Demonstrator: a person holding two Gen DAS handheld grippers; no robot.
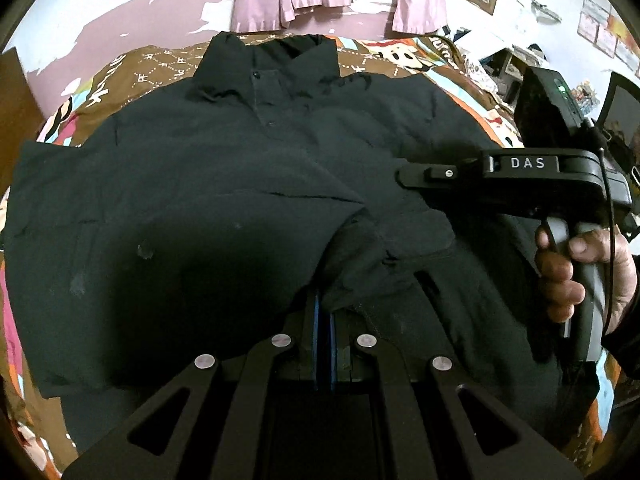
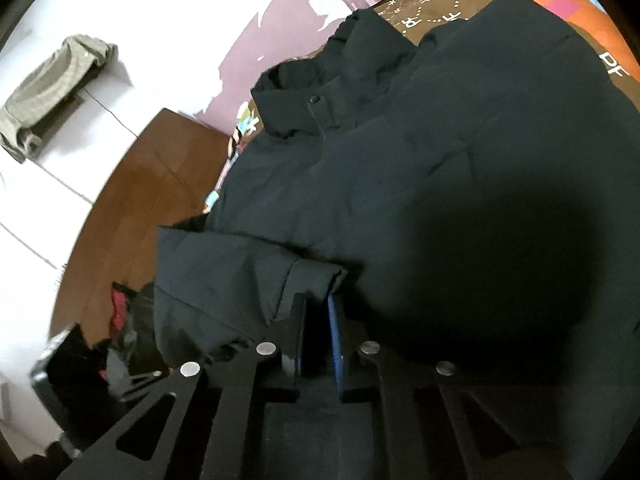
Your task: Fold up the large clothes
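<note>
Pinching black jacket [image 1: 224, 168] cuff, left gripper [image 1: 325, 312] shut, bed.

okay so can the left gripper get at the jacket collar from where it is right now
Probably not yet. The left gripper is shut on a fold of the black jacket near the hem, and the collar lies at the far end. Nothing blocks the path over the jacket; it would have to let go and travel across.

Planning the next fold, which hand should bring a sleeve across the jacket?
Probably left: the left gripper is shut on a cuff at mid-jacket; the right gripper grips a cuff too.
</note>
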